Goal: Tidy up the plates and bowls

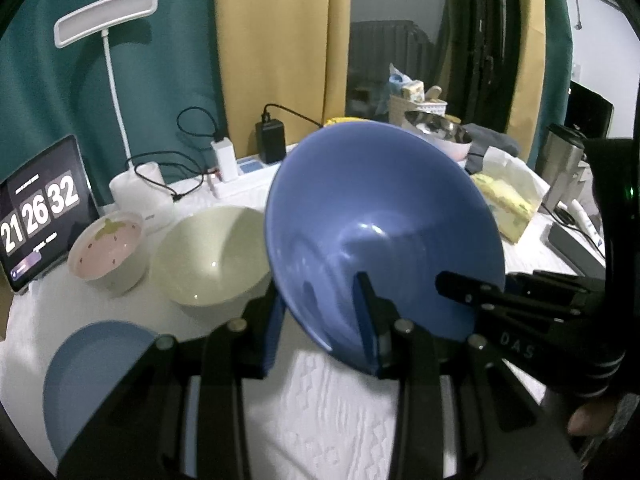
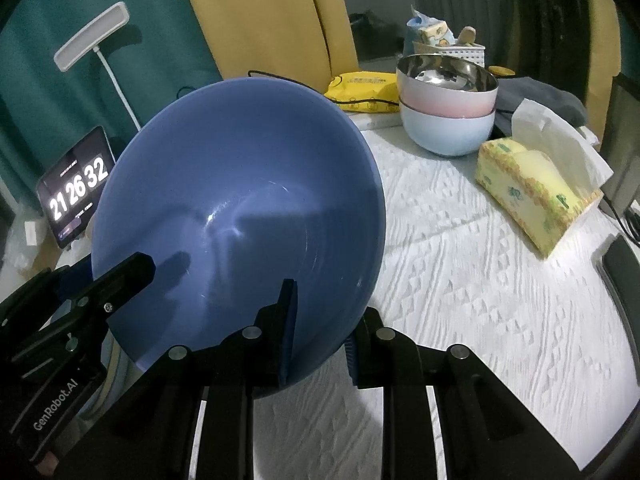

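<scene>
Left gripper (image 1: 320,320) and right gripper (image 2: 320,328) both gripping one blue bowl (image 1: 380,232), jaws clamped on opposite parts of its rim, one finger inside, one outside. Bowl tilting steeply, held clear above white-clothed counter (image 2: 500,288). Light blue plate (image 1: 92,376) lying nearest, at left. Beyond it cream bowl (image 1: 212,256) sitting beside pink strawberry bowl (image 1: 106,252). Tissue pack (image 2: 536,196) lying at right. Farther back: stacked pink and pale blue bowls (image 2: 448,108), clock tablet (image 1: 40,212), desk lamp (image 1: 108,16), chargers (image 1: 248,148).
</scene>
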